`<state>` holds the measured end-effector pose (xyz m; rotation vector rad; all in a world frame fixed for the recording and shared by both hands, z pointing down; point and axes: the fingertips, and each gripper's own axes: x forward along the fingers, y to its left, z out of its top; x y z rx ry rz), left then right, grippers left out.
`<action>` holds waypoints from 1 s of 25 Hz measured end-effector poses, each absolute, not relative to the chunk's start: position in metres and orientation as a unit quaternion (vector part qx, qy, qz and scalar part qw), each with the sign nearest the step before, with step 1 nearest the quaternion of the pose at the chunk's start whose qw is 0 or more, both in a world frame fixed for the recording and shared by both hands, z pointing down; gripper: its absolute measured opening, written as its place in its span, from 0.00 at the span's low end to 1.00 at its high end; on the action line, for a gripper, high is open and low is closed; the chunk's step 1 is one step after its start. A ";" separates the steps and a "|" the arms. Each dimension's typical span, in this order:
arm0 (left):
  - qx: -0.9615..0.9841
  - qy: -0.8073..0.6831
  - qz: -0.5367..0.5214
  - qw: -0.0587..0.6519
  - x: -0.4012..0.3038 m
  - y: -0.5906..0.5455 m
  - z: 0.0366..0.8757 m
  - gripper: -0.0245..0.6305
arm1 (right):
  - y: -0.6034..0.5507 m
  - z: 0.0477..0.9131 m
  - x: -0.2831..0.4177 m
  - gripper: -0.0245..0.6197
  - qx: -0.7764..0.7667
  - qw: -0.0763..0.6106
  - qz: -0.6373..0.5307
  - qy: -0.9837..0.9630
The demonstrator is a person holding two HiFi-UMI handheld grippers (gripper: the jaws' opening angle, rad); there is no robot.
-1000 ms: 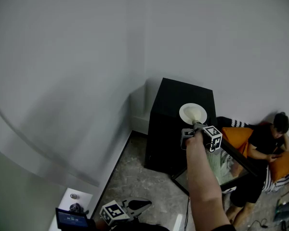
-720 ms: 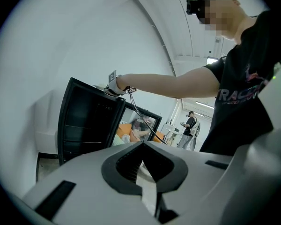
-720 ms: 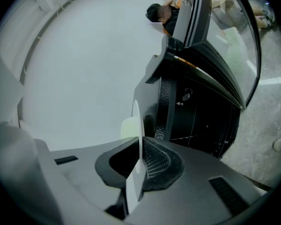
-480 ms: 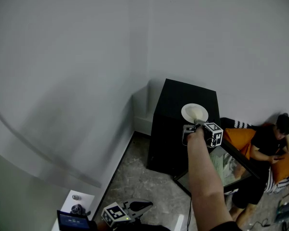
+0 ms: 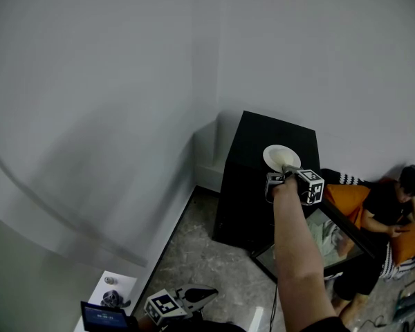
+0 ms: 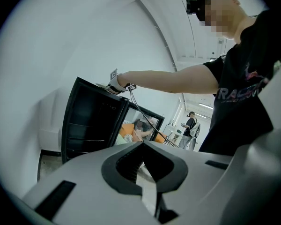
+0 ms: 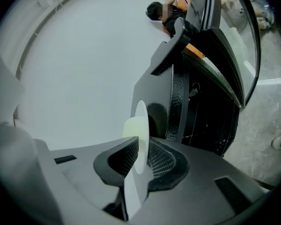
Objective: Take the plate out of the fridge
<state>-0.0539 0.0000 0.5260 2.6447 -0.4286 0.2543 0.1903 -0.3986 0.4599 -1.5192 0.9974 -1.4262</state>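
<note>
My right gripper [image 5: 285,170] has just been opening its jaws a little, with the plate [image 5: 281,158] rim between them. I think it has let go. The plate sits on top of the black fridge [image 5: 259,192], so it's out. My left gripper [image 5: 206,294] is closed and empty.

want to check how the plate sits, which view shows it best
Head view: the plate shows its round face atop the black fridge. Right gripper view gives it edge-on; left gripper view shows nothing clear of it.
</note>
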 end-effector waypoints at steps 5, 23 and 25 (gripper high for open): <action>0.960 -0.145 0.090 0.222 -0.047 0.000 0.526 0.05 | -0.395 0.462 0.187 0.15 -0.623 0.365 -0.571 0.390; 0.961 -0.140 0.088 0.223 -0.040 0.001 0.527 0.05 | -0.400 0.447 0.162 0.40 -0.725 0.055 -0.451 0.518; 0.961 -0.137 0.088 0.221 -0.038 0.002 0.525 0.05 | -0.399 0.445 0.156 0.40 -0.729 0.004 -0.418 0.542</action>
